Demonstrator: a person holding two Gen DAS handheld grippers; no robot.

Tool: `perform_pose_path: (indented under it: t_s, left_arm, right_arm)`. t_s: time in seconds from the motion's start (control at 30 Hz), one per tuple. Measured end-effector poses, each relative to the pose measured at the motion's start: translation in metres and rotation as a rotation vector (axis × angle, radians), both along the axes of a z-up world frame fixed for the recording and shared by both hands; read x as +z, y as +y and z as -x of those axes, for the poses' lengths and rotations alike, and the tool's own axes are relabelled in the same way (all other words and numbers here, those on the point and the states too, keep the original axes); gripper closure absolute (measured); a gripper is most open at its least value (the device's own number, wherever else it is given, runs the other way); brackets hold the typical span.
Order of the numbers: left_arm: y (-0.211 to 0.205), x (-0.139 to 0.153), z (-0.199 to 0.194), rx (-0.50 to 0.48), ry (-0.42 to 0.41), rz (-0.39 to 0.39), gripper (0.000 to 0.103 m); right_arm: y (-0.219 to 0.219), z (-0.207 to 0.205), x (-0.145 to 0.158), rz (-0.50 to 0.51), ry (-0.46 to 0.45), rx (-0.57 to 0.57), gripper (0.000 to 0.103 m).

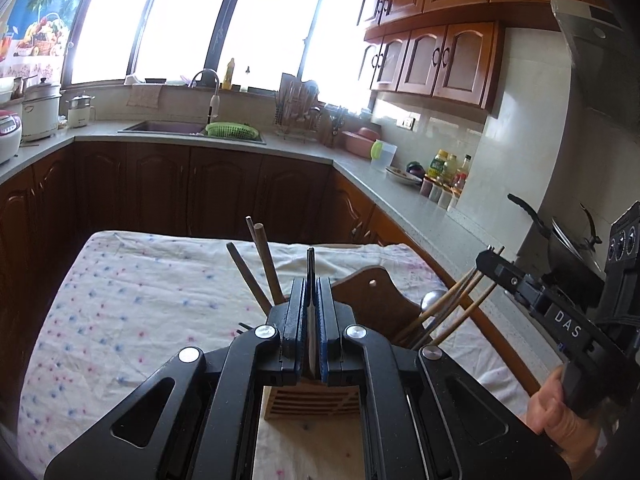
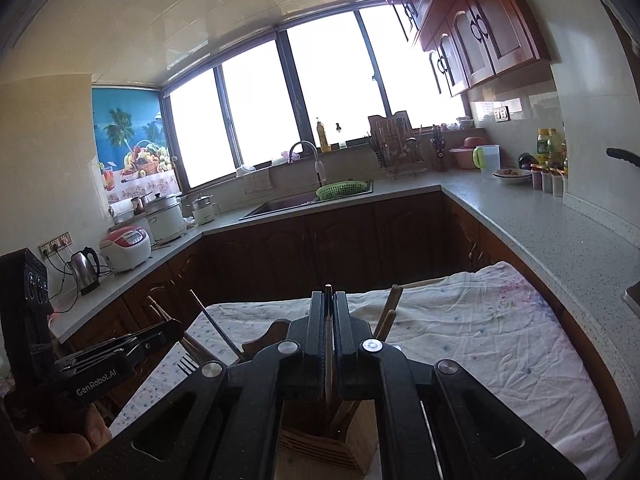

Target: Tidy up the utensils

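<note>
Holding the left gripper (image 1: 310, 286) clenched on a thin dark flat metal utensil (image 1: 310, 258), with the blue pads (image 1: 322, 320) pressing its two sides and its tip poking up past the fingertips. Hovering it right above the slatted light wooden utensil holder (image 1: 312, 402), which is standing on the white cloth with blue and pink dots (image 1: 132, 300) covering the surface.

Holding the right gripper (image 2: 328, 300) clenched too, pinching a thin pale stick (image 2: 328, 360) that is pointing down towards the same holder; hard to tell whether its lower end is already inside.

Finding dark brown wooden chopsticks (image 1: 260, 268) leaning out of the holder on its left side, and paler wooden chopsticks (image 1: 448, 304) with a round steel spoon end (image 1: 434, 298) leaning out on its right.

Seeing steel fork tines (image 2: 188, 366) just beside the holder, below the left gripper; unclear whether resting in a compartment.

Wrapping a hand (image 1: 556, 404) around the right gripper's black handle.
</note>
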State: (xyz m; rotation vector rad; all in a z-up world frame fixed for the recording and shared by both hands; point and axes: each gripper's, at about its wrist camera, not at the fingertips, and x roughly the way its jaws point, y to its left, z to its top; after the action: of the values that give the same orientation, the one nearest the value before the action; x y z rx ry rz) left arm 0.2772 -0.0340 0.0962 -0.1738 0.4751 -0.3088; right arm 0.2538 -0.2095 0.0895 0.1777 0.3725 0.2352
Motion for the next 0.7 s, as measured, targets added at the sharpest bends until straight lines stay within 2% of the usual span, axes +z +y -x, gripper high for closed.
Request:
perform_pose_path:
  t_s: [0.6,0.63,0.7]
  left_arm:
    - [0.004,0.000,-0.001,0.020,0.030,-0.008,0.098]
    - [0.004,-0.001,0.000,0.023,0.034,-0.009,0.097]
    - [0.005,0.000,0.002,0.026,0.036,0.001,0.090]
  right_arm:
    - [-0.007,-0.001,-0.001,-0.013,0.029,-0.006,0.098]
    - [-0.008,-0.001,-0.001,-0.020,0.034,-0.004,0.094]
    - [-0.013,-0.001,-0.002,-0.045,0.041,-0.002,0.094]
